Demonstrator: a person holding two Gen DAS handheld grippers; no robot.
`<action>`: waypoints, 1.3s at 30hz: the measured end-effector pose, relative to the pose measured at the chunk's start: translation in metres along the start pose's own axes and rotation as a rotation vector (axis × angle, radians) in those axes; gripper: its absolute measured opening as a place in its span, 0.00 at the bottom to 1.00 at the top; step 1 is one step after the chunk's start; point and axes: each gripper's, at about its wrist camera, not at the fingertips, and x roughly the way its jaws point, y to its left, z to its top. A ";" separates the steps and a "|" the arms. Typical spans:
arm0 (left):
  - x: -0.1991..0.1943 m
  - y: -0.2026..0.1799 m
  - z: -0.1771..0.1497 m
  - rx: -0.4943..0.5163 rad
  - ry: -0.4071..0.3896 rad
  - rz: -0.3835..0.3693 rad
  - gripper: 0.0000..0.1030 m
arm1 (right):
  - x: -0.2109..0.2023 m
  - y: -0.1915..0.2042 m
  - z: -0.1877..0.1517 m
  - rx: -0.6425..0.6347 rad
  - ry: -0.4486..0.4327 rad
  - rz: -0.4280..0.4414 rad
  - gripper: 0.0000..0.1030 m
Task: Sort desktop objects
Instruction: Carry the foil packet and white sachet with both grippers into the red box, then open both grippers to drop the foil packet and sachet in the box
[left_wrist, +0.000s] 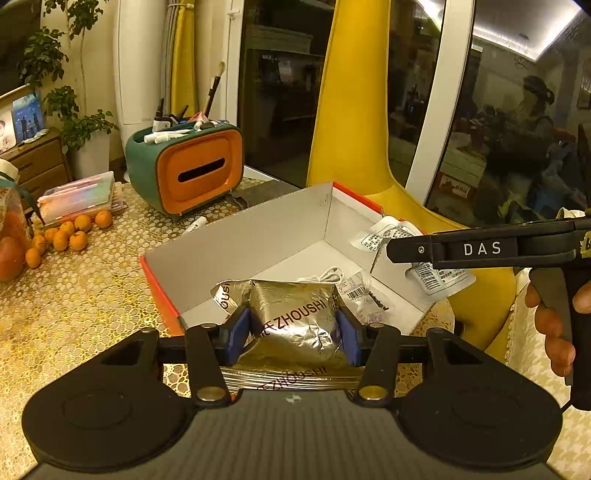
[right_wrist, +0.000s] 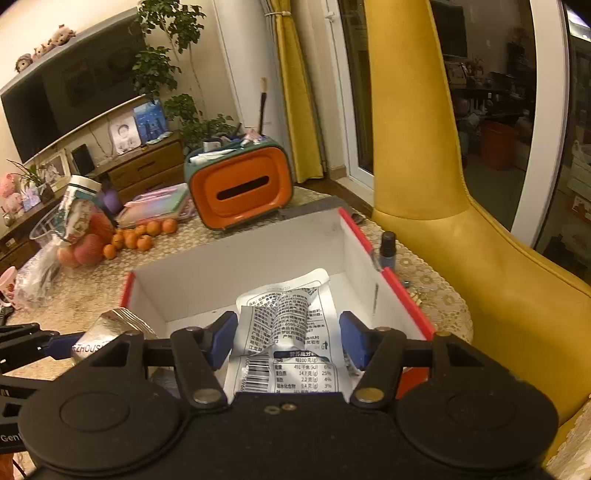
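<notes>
The left gripper (left_wrist: 293, 328), clamped on the silver foil packet (left_wrist: 295, 321), hangs over the near edge of the box (left_wrist: 236, 243), while the right gripper (right_wrist: 288, 341) pinches the white packet (right_wrist: 284, 325) above its right side.

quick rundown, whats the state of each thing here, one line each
left gripper: shut on silver foil packet
right gripper: jaws apart around white packet, grip unclear
red-edged box: open, cable and small packets inside
blue bottle: upright, capped, beside box

Crumpled silver foil packet (left_wrist: 295, 321), white printed sachet (right_wrist: 288, 332), both above the open red-edged box (left_wrist: 236, 243)
</notes>
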 end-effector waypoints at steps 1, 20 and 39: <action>0.003 0.000 0.000 0.003 0.002 0.001 0.48 | 0.002 -0.002 0.000 0.002 0.002 -0.003 0.58; 0.052 0.009 0.019 -0.024 0.063 -0.050 0.49 | 0.070 -0.005 0.002 0.004 0.093 -0.023 0.58; 0.080 0.043 0.026 -0.165 0.157 -0.070 0.61 | 0.081 -0.008 0.001 0.004 0.126 -0.021 0.63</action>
